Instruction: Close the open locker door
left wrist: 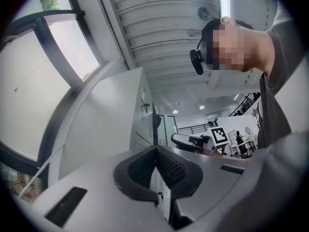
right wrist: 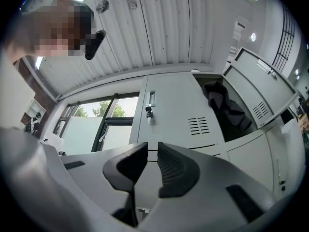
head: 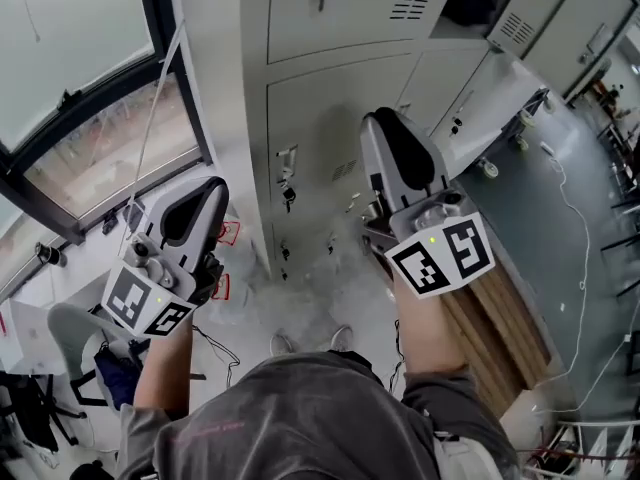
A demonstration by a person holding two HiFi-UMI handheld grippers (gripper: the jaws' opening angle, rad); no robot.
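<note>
Locker door [right wrist: 263, 88] stands open, dark clothing [right wrist: 226, 105] inside.

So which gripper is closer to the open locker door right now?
Right. The right gripper is raised at the lockers, below-left of the open locker door; the left gripper hangs lower, over by the window.

We face the locker bank [head: 330, 118], with the window [head: 80, 98] to its left. Up at the right, the open locker door [right wrist: 263, 88] stands out from its compartment [right wrist: 203, 79] — a garment [right wrist: 224, 105] sits inside. A bench [head: 500, 328] lies at our right, before the lockers.
</note>
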